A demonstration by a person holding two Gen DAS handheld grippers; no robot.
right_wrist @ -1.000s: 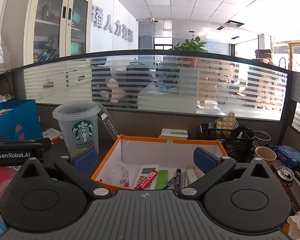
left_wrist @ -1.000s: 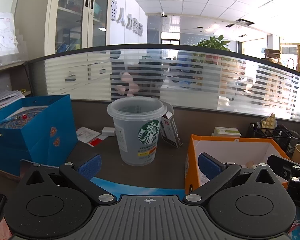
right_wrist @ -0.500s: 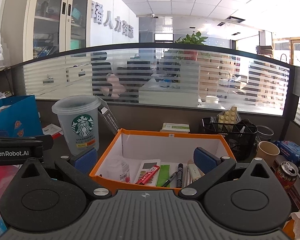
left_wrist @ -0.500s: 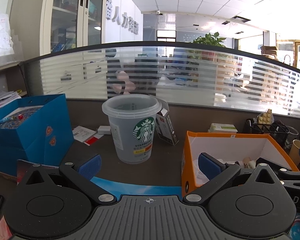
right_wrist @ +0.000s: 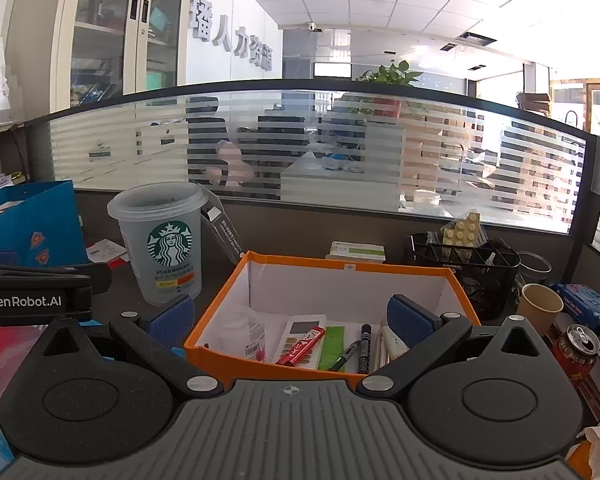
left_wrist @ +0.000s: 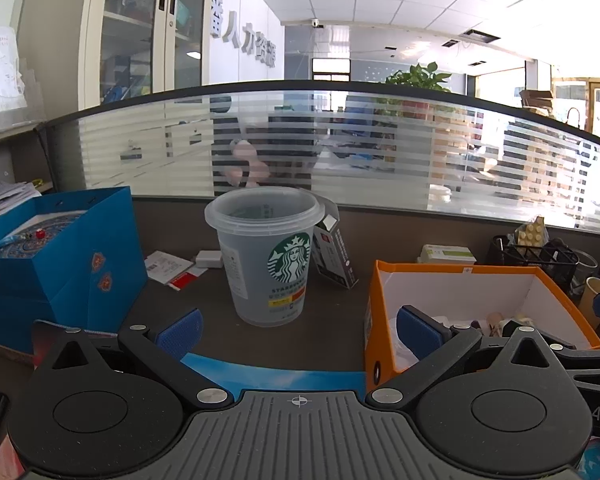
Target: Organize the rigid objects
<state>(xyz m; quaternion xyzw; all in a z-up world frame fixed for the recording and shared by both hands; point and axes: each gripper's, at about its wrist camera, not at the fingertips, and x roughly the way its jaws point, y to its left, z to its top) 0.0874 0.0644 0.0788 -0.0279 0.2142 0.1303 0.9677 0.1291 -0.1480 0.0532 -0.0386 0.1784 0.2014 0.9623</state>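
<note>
An orange box (right_wrist: pixel 340 268) with a white inside stands on the dark desk; it also shows in the left wrist view (left_wrist: pixel 376 304). It holds a remote control (right_wrist: pixel 300 336), a red tube (right_wrist: pixel 300 350), a green strip (right_wrist: pixel 332 344), pens (right_wrist: pixel 363 344) and a clear bottle (right_wrist: pixel 244 332). A translucent Starbucks cup (left_wrist: pixel 266 260) stands upright left of the box, also in the right wrist view (right_wrist: pixel 162 240). My left gripper (left_wrist: pixel 298 328) is open and empty, in front of the cup. My right gripper (right_wrist: pixel 290 316) is open and empty, just before the box's near wall.
A blue gift bag (left_wrist: pixel 60 264) stands at the left. A small dark carton (left_wrist: pixel 334 252) leans behind the cup. A black mesh organizer (right_wrist: pixel 472 264), a paper cup (right_wrist: pixel 540 308) and a red can (right_wrist: pixel 578 352) are at the right. A glass partition (left_wrist: pixel 340 160) closes the desk's back.
Both grippers have drifted slightly; the cup and box sit a little further left in the left view and lower in the right view. Both stay open and empty.
</note>
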